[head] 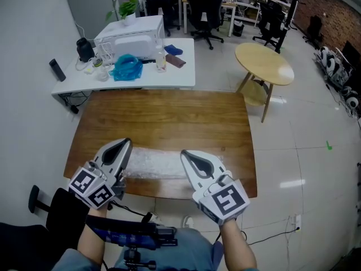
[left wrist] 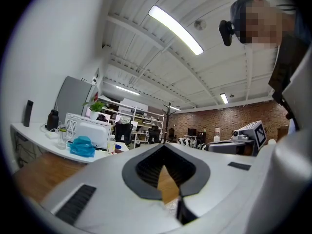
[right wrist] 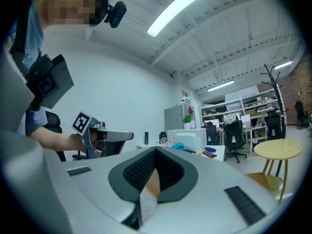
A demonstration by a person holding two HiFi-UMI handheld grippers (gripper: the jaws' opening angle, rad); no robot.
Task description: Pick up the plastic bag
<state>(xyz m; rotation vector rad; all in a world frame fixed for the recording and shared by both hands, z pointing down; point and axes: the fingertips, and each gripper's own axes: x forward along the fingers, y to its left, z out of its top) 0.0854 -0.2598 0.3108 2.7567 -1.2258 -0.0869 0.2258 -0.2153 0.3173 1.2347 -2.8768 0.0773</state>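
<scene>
Clear plastic bag lying flat near the front edge of the wooden table, left gripper and right gripper above its two ends, each with jaws closed tip to tip.

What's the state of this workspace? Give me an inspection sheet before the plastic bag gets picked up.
Surface: wooden table, brown top.
Job's things: plastic bag, flat by the near edge.
Clutter: nothing seen on this table.
Grippers: left gripper and right gripper at the bag's ends, both with jaws together, contact unclear.
Cables: cable on the floor, right.
Surroundings: white desk with microwave and blue bag; round table; office chairs.
</scene>
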